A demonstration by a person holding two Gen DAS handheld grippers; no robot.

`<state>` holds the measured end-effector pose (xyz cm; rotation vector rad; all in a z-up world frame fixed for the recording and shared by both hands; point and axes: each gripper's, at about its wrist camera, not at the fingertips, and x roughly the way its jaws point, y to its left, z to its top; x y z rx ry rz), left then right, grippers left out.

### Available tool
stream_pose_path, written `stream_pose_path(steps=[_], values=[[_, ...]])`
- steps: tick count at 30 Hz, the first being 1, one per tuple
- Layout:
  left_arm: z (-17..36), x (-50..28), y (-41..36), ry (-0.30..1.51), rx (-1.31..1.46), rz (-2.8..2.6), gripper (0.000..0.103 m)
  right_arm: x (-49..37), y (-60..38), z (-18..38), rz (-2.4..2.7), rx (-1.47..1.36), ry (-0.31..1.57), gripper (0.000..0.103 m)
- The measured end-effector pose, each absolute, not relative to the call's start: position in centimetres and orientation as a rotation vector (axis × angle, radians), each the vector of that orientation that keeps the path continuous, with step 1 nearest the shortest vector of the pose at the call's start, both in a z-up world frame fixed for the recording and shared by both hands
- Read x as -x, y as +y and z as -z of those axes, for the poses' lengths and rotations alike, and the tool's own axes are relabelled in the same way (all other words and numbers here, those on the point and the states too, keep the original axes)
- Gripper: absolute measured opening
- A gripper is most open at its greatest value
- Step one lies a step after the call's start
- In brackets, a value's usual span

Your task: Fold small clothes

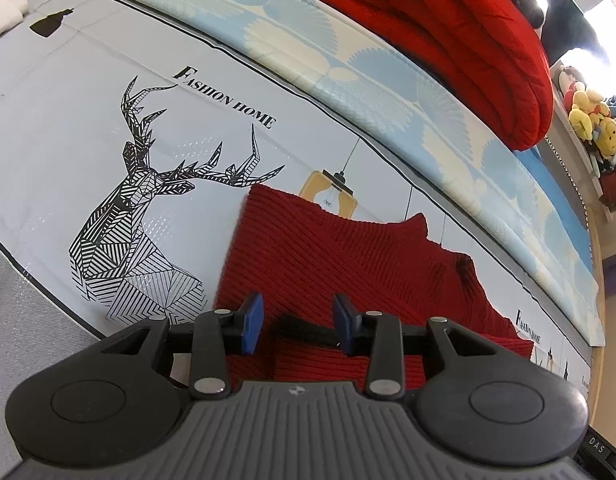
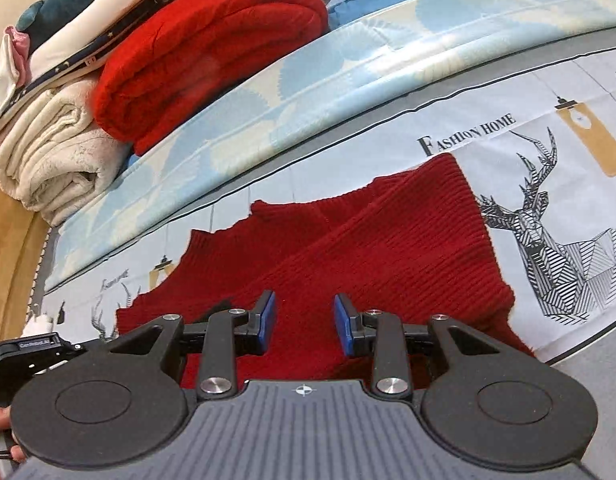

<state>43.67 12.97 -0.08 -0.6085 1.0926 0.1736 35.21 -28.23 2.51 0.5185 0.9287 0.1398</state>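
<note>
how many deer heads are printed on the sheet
3 in the right wrist view: one large black line-drawn deer head right of the dark red ribbed knit garment, two small ones at its left. Others may be hidden.

Bright, even light; fisheye-bent edges

A dark red, rib-knit garment (image 1: 348, 248) (image 2: 372, 240) is laid on a pale grey-white sheet (image 1: 67, 128) (image 2: 548, 92), printed with a black line-pattern deer (image 1: 147, 216) (image 2: 556, 248), black "FASHION HOME" lettering (image 1: 223, 96) (image 2: 466, 132) and ochre lamps (image 1: 328, 192) (image 2: 592, 136). Beyond the garment, a light blue cover with cream fan shapes (image 1: 348, 56) (image 2: 308, 92) is seen, bearing a bright red blanket (image 1: 460, 40) (image 2: 203, 48); beside this blanket a cream one (image 2: 51, 160) is noted. Blue pads (image 1: 252, 322) (image 2: 266, 320) are fitted on black gripper arms.
</note>
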Motion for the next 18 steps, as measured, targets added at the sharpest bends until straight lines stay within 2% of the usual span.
stream_pose_path(steps=[18], values=[[0.14,-43.48,12.82,1.087,0.608,-0.176,0.042,-35.1,-28.53,-3.36,-0.117,-0.484,0.902,0.035]])
